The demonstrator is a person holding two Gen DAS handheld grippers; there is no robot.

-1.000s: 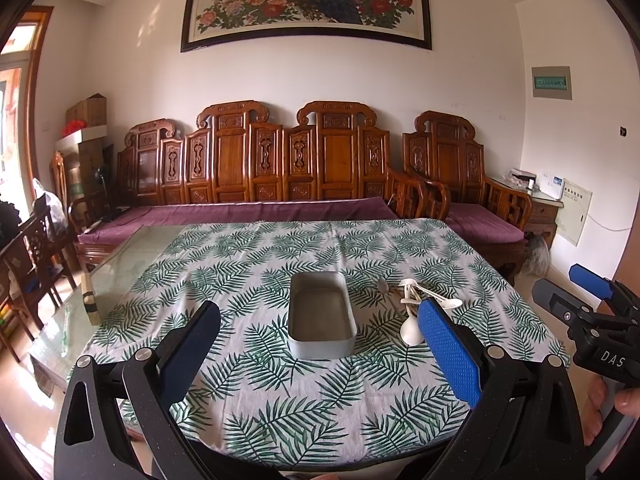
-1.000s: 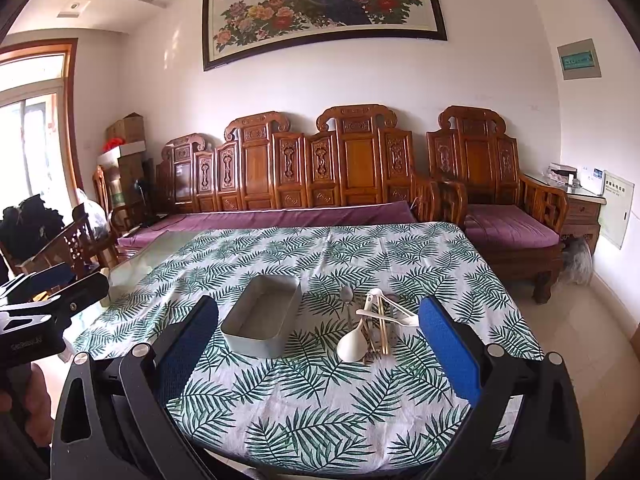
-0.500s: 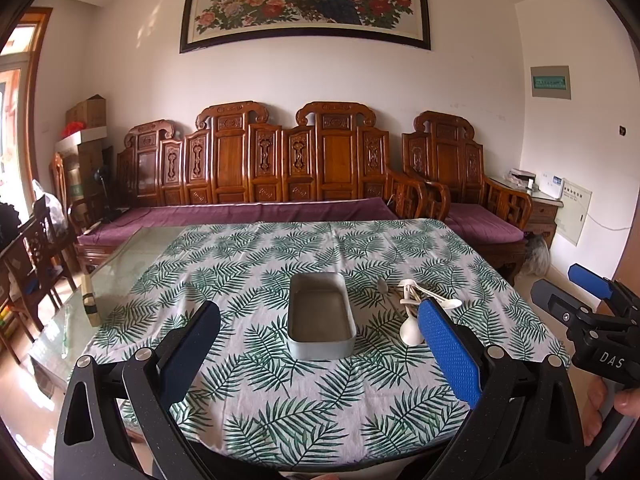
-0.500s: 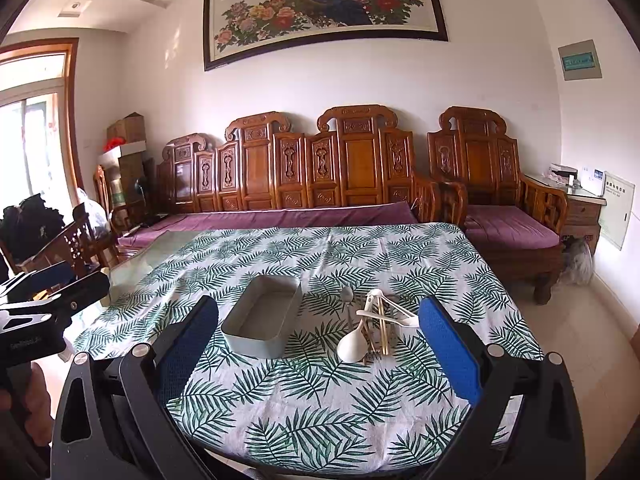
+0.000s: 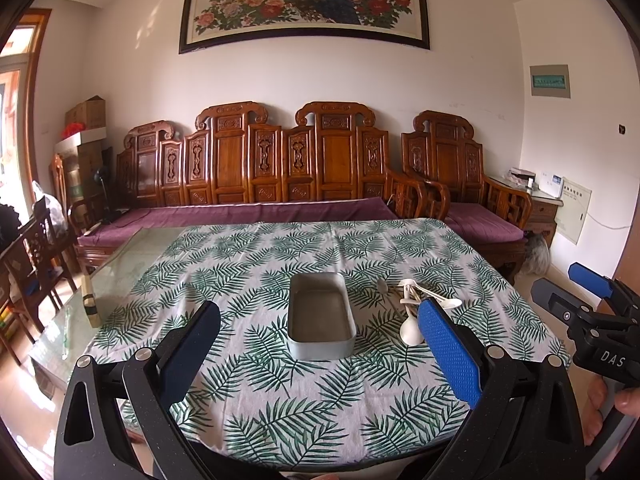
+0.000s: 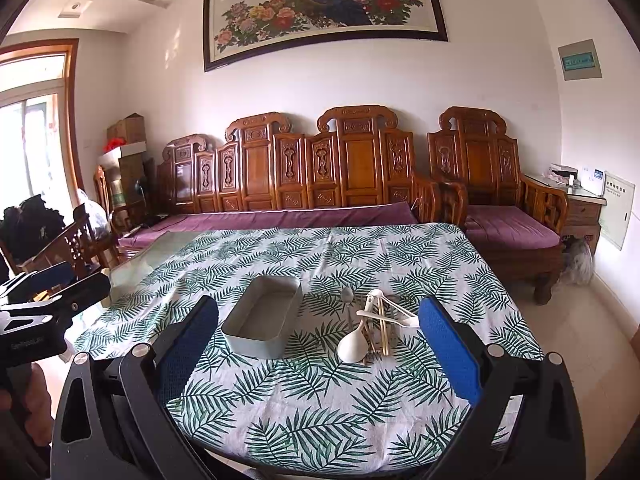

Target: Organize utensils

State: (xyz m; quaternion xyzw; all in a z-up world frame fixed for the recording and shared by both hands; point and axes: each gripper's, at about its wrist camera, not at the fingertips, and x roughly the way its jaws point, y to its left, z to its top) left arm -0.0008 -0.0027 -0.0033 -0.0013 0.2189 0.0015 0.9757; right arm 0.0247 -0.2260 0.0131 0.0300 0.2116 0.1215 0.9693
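Because nothing has been picked up yet, we hold both tools back at the near edge of the leaf-print tablecloth (image 5: 256, 264). Our left gripper (image 5: 320, 354) and right gripper (image 6: 318, 354) both gape wide and empty. At mid-table the grey tray (image 6: 262, 322) lies empty, ready to receive, and just right of it the utensil pile (image 6: 374, 326) lies tangled, white spoons on top.

the right gripper (image 6: 320, 344) hangs wide open over the leaf-print tablecloth (image 6: 320, 400). a grey tray (image 6: 262, 326) sits beside a heap of utensils (image 6: 374, 328).
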